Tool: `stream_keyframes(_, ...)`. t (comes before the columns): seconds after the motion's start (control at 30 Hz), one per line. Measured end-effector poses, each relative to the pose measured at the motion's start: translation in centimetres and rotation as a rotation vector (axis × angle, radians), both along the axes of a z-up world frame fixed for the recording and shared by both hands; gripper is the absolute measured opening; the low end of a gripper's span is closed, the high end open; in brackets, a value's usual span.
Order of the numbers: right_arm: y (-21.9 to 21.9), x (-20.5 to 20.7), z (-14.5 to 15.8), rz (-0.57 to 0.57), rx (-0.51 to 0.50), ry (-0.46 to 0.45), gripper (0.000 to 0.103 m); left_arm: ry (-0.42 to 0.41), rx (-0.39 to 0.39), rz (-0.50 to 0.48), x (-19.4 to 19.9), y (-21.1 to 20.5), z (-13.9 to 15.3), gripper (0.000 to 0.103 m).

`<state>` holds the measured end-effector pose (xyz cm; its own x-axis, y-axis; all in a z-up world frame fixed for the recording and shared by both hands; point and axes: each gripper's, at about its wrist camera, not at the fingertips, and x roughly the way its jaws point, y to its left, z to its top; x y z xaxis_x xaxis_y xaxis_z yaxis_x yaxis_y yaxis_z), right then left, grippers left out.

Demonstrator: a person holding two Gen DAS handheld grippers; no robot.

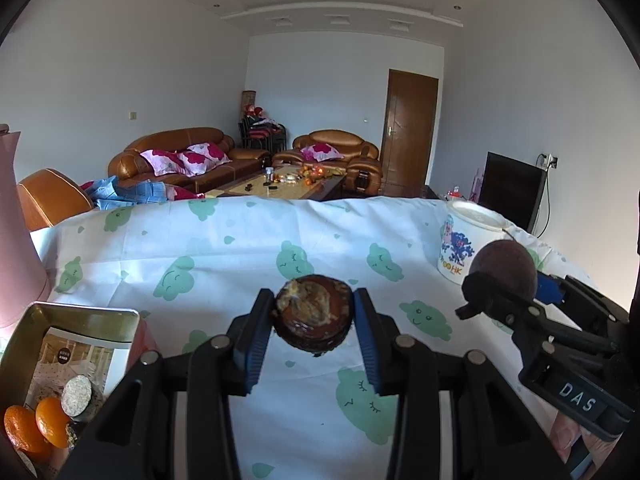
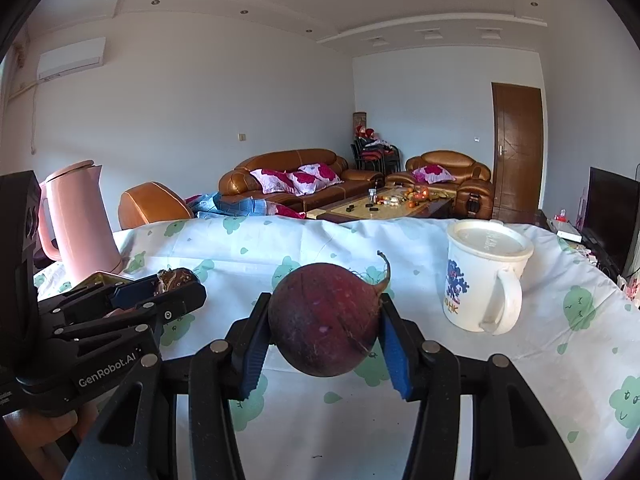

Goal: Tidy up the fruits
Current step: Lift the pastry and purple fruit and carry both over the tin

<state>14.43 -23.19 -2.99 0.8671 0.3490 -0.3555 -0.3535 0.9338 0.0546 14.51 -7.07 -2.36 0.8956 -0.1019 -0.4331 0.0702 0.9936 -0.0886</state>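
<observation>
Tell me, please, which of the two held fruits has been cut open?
The half fruit in the left gripper: its pale, rough flesh faces up. The round fruit in the right gripper is whole, dark red, with a curled stem tip.

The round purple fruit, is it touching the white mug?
Apart. In the right wrist view, the round purple fruit sits clamped in the right gripper, with bare tablecloth showing between it and the white mug.

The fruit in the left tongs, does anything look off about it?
Yes. The dark round fruit clamped in the left tongs has a broken top: the skin is gone there, exposing rough yellowish flesh. The dark red one in the right tongs looks whole.
</observation>
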Motion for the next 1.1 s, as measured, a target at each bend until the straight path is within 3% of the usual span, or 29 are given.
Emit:
stream_keyframes(0.67,0.4,-1.1,0.5,0.002,-0.012,-0.069,0.052,-0.062,0.022,0.033,-1.6,0.0,0.5,0.042)
stream_keyframes(1.1,0.5,-1.8,0.6,0.009,-0.019,-0.099,0.052,-0.042,0.017,0.043,-2.2,0.4,0.4,0.042)
